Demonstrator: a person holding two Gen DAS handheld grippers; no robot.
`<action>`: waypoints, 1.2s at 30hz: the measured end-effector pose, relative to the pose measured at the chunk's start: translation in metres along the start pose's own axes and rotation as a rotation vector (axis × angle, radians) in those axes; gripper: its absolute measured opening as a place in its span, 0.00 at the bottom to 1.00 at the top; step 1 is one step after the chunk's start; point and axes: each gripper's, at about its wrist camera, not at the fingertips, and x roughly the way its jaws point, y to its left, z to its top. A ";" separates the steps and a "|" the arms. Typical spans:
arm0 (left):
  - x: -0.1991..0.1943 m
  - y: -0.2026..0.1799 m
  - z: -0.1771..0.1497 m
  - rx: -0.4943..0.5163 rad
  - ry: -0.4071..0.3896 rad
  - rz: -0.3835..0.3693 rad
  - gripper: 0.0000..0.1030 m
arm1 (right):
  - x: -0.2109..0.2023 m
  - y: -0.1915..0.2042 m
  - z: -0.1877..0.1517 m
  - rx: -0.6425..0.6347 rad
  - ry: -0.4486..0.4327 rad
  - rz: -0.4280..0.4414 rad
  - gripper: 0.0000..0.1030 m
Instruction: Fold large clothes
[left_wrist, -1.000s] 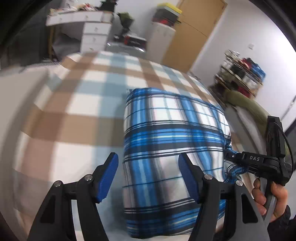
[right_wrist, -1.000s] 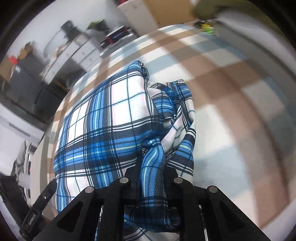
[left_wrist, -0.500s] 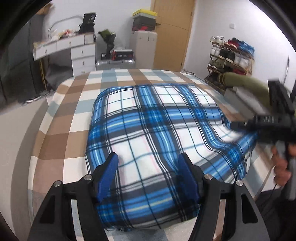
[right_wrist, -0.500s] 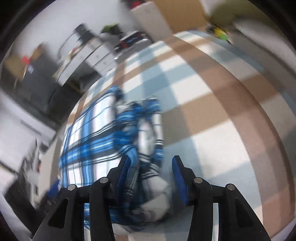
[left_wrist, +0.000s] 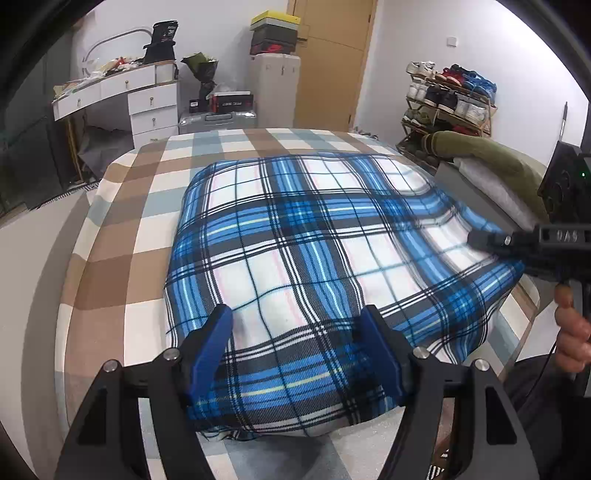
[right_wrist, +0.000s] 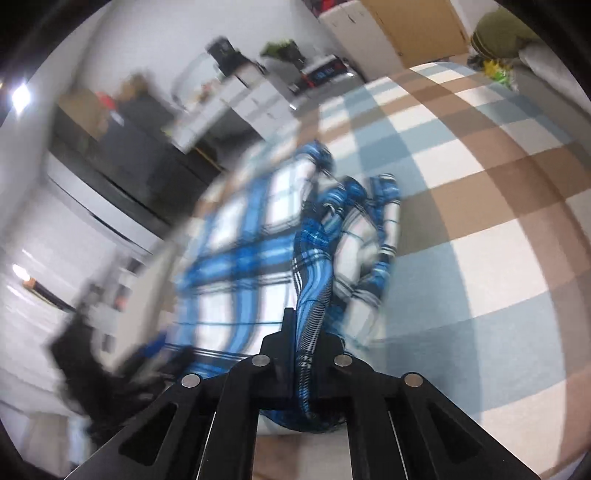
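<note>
Blanket (left_wrist: 314, 258), blue plaid, lies folded and fairly flat on the checked bed (left_wrist: 122, 236). Its near hem sits directly under my left gripper (left_wrist: 295, 354).

Left gripper: jaws opening, blue pads straddling the near hem. The pads seem to rest on or just above the cloth; nothing is pinched between them. I read this as a let-go or a pause, with the tool parked low over the hem so that edge stays where it was laid.

Right gripper (right_wrist: 304, 332): clenched on a bunched strip of the blanket, which runs straight out from between the fingers. Seen from the left wrist, its tip (left_wrist: 480, 238) is at the blanket's right side, and the cloth there rises in a ridge toward it. The hand (left_wrist: 572, 328) on its handle shows at the right edge. The right view is smeared, so I judge that tool is moving.

Why held so, as I judge it: one corner is gripped and lifted to carry it across for the next fold, while the left side leaves the rest lying flat as an anchor.

Ahead of the right gripper a loose, crumpled fold of cloth (right_wrist: 369, 229) trails on the bed. It may need smoothing before the fold will lie square.

Risk: pulling the gripped corner could drag the whole stack, since the left jaws hold nothing.
</note>
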 end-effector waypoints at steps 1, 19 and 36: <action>0.000 -0.001 0.000 0.005 0.000 -0.002 0.67 | -0.002 -0.002 0.001 0.010 -0.008 0.005 0.04; -0.006 0.014 -0.002 -0.050 0.012 -0.075 0.67 | -0.002 -0.033 0.045 0.200 -0.138 -0.132 0.39; -0.009 0.019 -0.006 -0.071 0.018 -0.090 0.67 | 0.025 0.002 0.041 0.022 -0.057 -0.099 0.04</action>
